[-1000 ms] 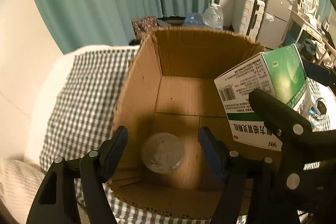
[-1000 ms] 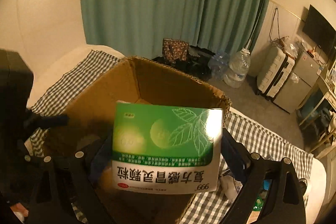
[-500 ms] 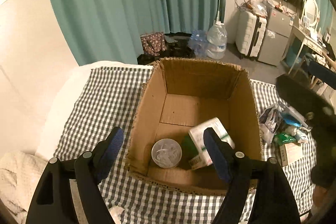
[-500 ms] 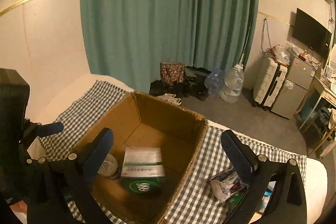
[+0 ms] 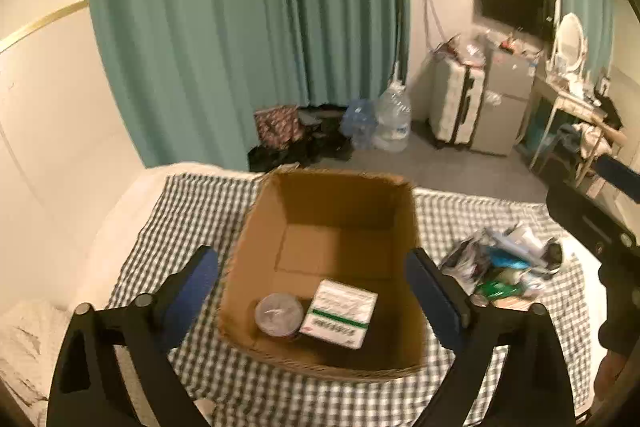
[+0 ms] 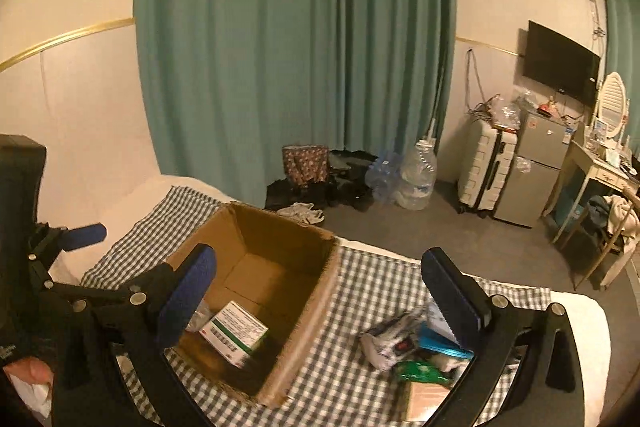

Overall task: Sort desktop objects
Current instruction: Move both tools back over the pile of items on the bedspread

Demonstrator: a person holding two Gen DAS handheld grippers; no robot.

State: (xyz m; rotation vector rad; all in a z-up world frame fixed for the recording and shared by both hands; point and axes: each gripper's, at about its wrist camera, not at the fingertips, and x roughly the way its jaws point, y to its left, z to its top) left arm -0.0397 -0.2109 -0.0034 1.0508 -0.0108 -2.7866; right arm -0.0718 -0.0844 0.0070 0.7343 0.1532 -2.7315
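Lying in the cardboard box [image 5: 332, 223] now — medicine box [image 5: 339, 313], released; both grippers' jaws wide, empty.

A bed [image 5: 132, 211] covered by a checked cloth [image 5: 188, 211] carries everything. An open cardboard box [image 5: 404, 239] stands on the cloth, between the fingers of the left tongs [image 5: 312, 291]. A heap of small packets [image 6: 412, 347] lies on the cloth between the fingers of the right tongs [image 6: 320, 295], beside the box.
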